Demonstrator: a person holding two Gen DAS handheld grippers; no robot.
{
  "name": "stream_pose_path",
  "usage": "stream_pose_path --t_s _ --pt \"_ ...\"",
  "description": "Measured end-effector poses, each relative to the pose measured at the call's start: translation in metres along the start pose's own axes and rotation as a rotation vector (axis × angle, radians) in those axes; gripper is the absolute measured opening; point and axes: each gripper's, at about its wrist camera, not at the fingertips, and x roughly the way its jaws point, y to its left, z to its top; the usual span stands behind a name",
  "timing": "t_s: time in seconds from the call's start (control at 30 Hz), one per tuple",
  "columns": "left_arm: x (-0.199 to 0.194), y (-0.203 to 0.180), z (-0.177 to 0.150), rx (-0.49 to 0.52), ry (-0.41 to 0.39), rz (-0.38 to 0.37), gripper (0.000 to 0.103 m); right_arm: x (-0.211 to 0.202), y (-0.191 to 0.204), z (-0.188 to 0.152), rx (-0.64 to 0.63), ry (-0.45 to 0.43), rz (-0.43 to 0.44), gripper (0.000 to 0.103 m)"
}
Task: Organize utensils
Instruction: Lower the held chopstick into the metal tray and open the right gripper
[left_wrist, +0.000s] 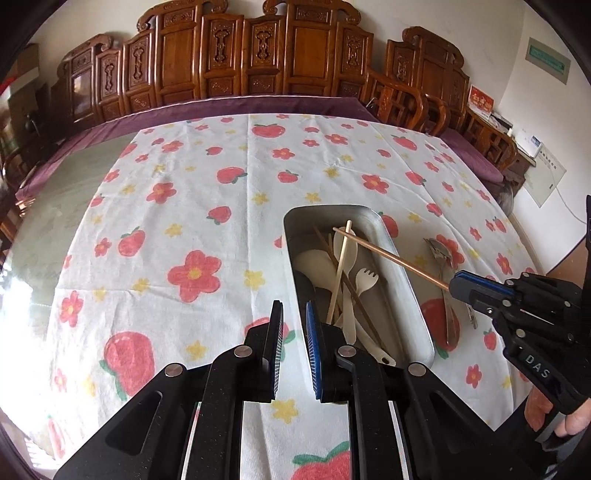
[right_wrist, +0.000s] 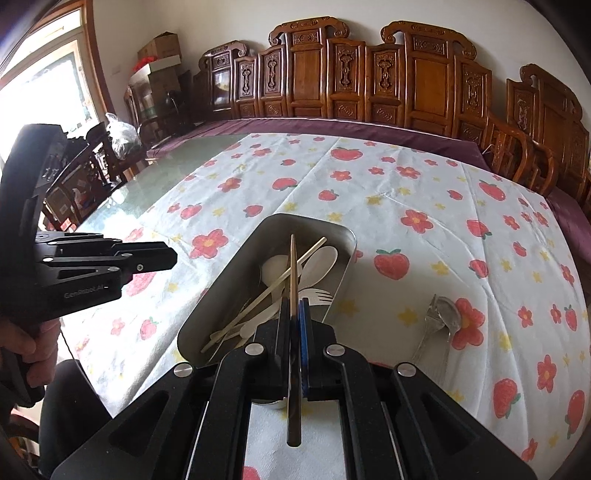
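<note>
1. Right tool (right_wrist: 293, 314) clamped on a brown chopstick (left_wrist: 391, 256), pinched between both pads, tip pointing out over the metal tray (left_wrist: 406, 280).
2. In the right wrist view, same chopstick (right_wrist: 293, 273) running straight ahead along the fingers, dark butt end sticking back behind the pads.
3. Left tool (left_wrist: 293, 328) parted, pads apart with nothing between them, hovering just beside the tray's near left rim.
4. Tray sitting on the flowered cloth (left_wrist: 192, 206) toward the near right part of the table (left_wrist: 66, 206).
5. Inside the tray: white plastic spoons (right_wrist: 321, 264), a white plastic fork (right_wrist: 317, 295), a pale chopstick (left_wrist: 340, 269) leaning against the rim, and thin darker sticks lying lengthwise.
6. On the cloth just right of the tray, apart from it: a metal spoon (right_wrist: 448, 314) and a metal fork (right_wrist: 430, 325) lying side by side, heads toward the far edge.
7. Carved wooden chairs (left_wrist: 258, 55) lined up beyond the far edge of the table.
</note>
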Motion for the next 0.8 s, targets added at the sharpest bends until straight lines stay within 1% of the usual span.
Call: stream_pose_path --t_s 0.37,0.5,0.57,0.8 --pt "-0.013 0.018 -0.005 -0.022 -0.014 0.023 0.011 0.037 0.018 0.009 0.013 0.037 0.016 0.005" --pt "-0.018 0.02 -0.005 -0.026 -0.022 0.025 0.011 0.05 0.018 0.005 0.043 0.066 0.026 0.006" --pt "-0.02 0.02 -0.005 -0.023 -0.023 0.026 0.011 0.056 0.02 0.0 0.037 0.087 0.043 0.006" --pt "-0.023 0.021 -0.006 -0.02 -0.026 0.026 0.011 0.068 0.024 -0.011 0.037 0.129 0.054 0.006"
